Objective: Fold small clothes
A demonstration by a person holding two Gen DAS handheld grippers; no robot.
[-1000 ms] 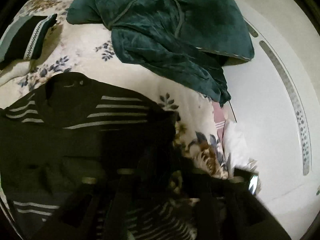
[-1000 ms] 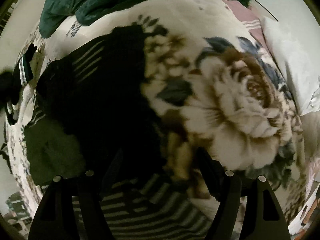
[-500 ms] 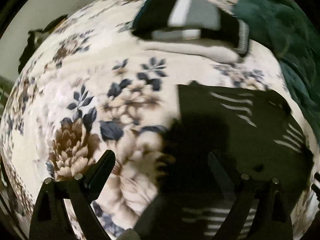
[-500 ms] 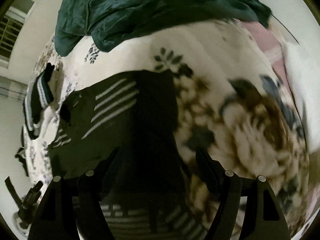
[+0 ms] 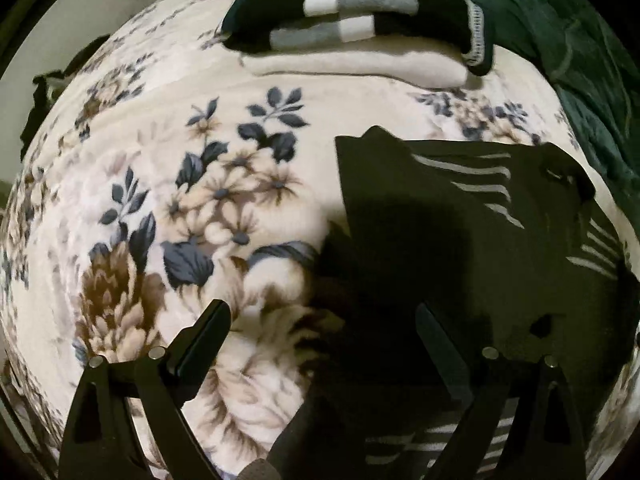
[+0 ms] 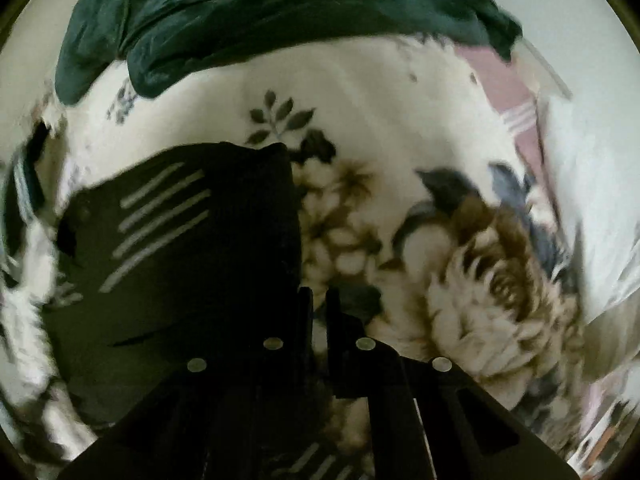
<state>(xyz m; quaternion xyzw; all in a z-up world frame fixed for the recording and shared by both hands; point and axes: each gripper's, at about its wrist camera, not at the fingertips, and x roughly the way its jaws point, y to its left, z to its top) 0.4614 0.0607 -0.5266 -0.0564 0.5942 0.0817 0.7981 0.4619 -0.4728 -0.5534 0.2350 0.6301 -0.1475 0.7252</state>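
Floral blanket covers the bed. Dark striped top lies right of centre, partly folded; 2 folded pieces stacked at top centre look done. Green garment heaped at upper frame, likely still to fold. Left gripper spread wide, straddling the top's left edge, nothing pinched. Right gripper closing at the top's right edge; cloth between them unclear. Open blanket lower left and right of frame.
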